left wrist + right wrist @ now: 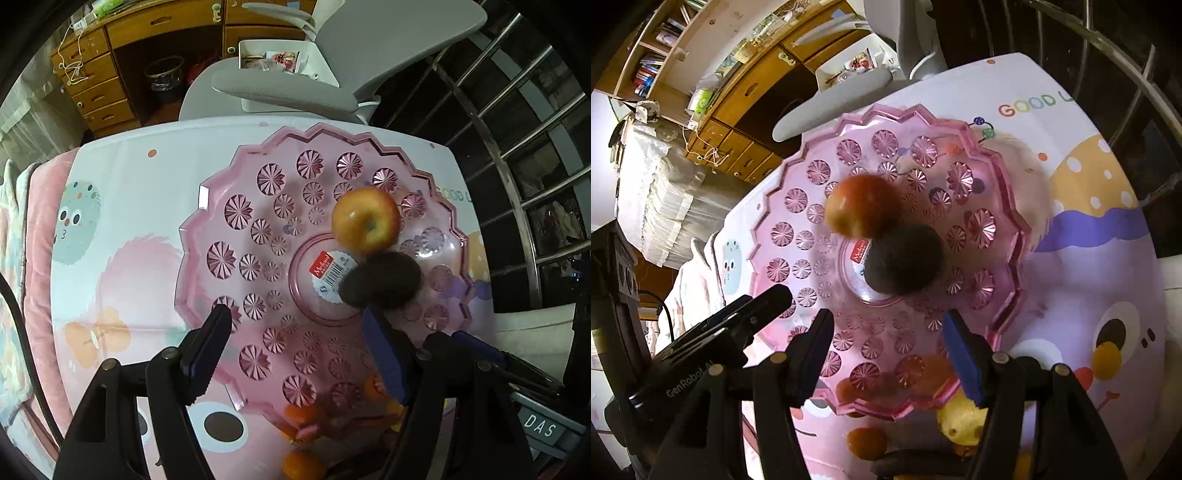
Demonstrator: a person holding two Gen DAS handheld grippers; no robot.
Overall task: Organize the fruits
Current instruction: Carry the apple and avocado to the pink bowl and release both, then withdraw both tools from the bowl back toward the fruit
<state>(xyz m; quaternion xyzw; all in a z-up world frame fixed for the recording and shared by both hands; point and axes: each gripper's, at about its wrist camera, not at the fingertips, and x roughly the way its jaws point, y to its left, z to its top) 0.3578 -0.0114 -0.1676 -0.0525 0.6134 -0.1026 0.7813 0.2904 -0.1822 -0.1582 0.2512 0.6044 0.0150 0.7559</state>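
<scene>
Black fingers w/ blue pads on both grippers stand spread, nothing between: left gripper (295, 325), right gripper (886, 328), both over the near side of the pink glass dish (207, 206). Apple (365, 219) & dark avocado (384, 282) sit touching, near dish centre. Oranges (301, 463) & a yellow fruit (960, 421) wait on the counter (122, 192) at the near rim. Judgement: next pick is there; approach straight down, centre fruit btwn pads, clear the rim, place apart from the pair.
</scene>
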